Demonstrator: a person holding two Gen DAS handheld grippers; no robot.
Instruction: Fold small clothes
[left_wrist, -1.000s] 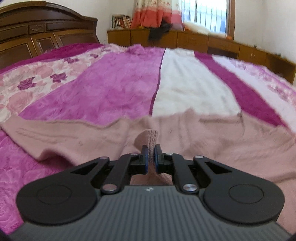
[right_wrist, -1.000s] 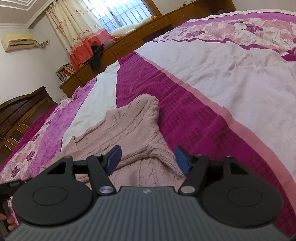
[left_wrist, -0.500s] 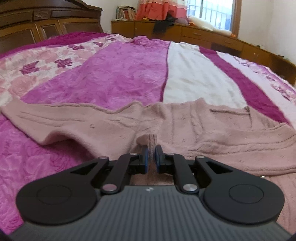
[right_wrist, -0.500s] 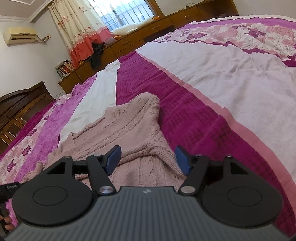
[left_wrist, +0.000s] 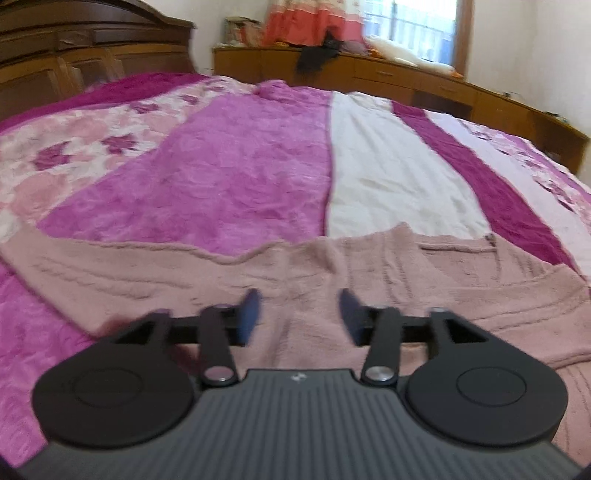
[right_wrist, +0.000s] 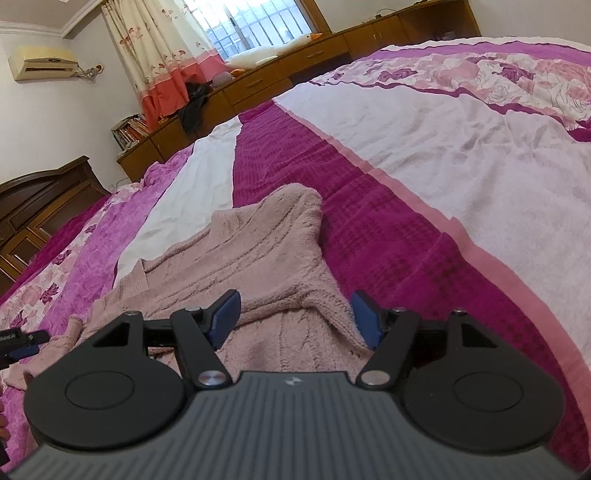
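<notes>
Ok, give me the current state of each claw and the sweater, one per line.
left claw: open, jaws have just been opening, nothing pinched, sweater lying under the gap.
right claw: open, pads clear of the knit.
pink sweater: spread flat on the bedspread, near sleeve folded in over the body, far sleeve stretched out.

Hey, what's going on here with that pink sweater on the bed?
A person holding a gripper in each hand is folding a pink knit sweater spread on a bed with a magenta and white striped bedspread. The left gripper has just been opening and now stands open over the sweater's middle, pinching nothing. The right gripper is also open, hovering over the sleeve folded across the body. Neither holds the sweater now.
</notes>
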